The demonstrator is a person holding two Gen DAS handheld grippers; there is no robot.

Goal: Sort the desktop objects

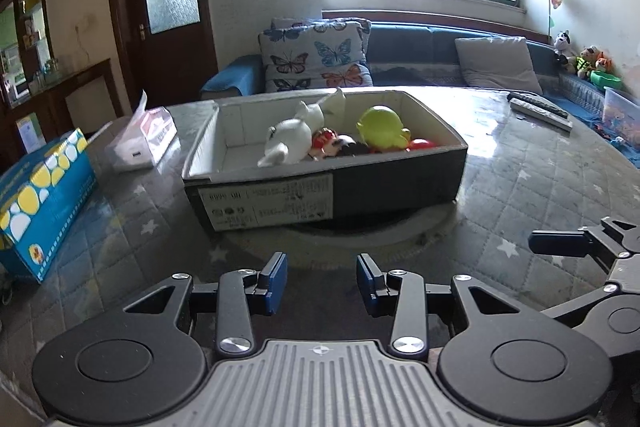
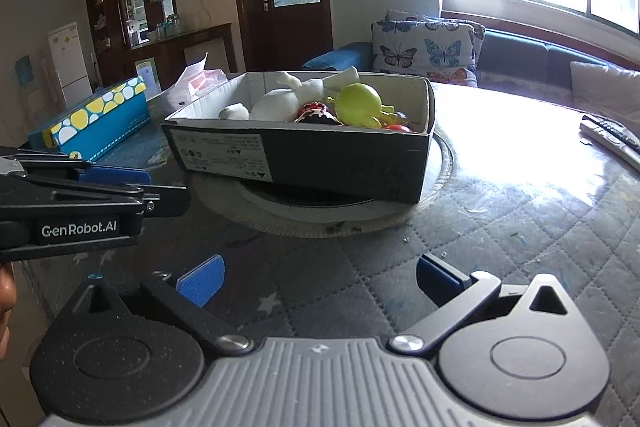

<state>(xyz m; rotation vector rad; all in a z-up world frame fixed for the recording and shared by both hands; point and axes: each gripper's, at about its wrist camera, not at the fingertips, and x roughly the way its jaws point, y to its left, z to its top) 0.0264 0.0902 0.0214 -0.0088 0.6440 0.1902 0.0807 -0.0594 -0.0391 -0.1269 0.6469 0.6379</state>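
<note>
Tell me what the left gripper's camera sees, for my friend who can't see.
An open left gripper holds nothing above a quilted table. Ahead sits a dark box with a white plush toy and a green toy inside.

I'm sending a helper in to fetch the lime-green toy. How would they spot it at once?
On the quilted table stands an open dark shoebox with a white lining. Inside, toward its right end, the lime-green toy sits beside a white plush animal and small red figures. It is the only bright green, smooth, rounded thing there.
</note>
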